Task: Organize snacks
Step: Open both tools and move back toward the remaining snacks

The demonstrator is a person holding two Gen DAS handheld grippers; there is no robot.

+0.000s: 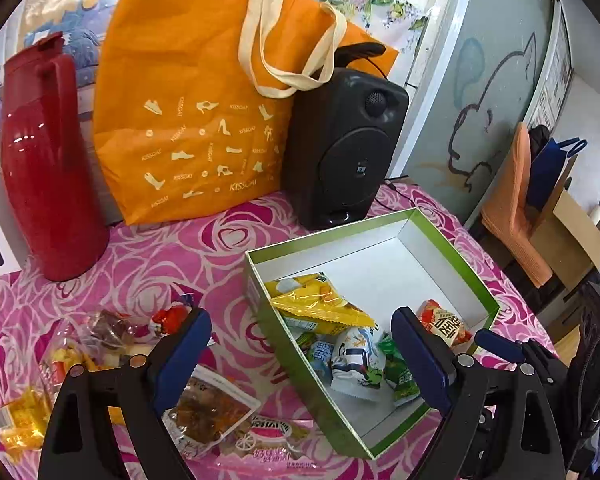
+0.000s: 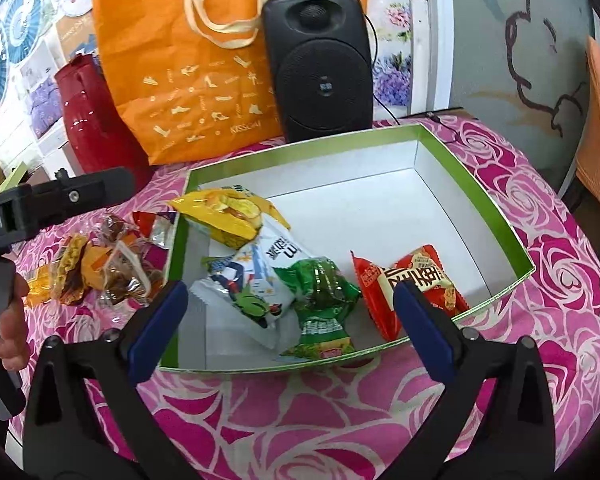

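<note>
A green box (image 1: 452,244) (image 2: 480,184) with a white inside sits on the pink rose tablecloth and holds several snack packets: yellow (image 1: 320,308) (image 2: 228,212), white and blue (image 1: 356,364) (image 2: 256,280), green (image 1: 400,376) (image 2: 324,308) and red (image 1: 448,324) (image 2: 404,280). More snacks (image 1: 208,412) (image 2: 96,268) lie loose on the cloth left of the box. My left gripper (image 1: 300,356) hangs open above the box's left wall, nothing between its fingers. My right gripper (image 2: 290,320) stands open over the box's near wall, empty.
Behind the box stand an orange tote bag (image 1: 188,120) (image 2: 204,76), a black speaker (image 1: 340,144) (image 2: 320,64) and a red jug (image 1: 44,160) (image 2: 96,116). A hand (image 2: 12,320) holds the left gripper's handle. Chairs and boxes stand off the table's right edge.
</note>
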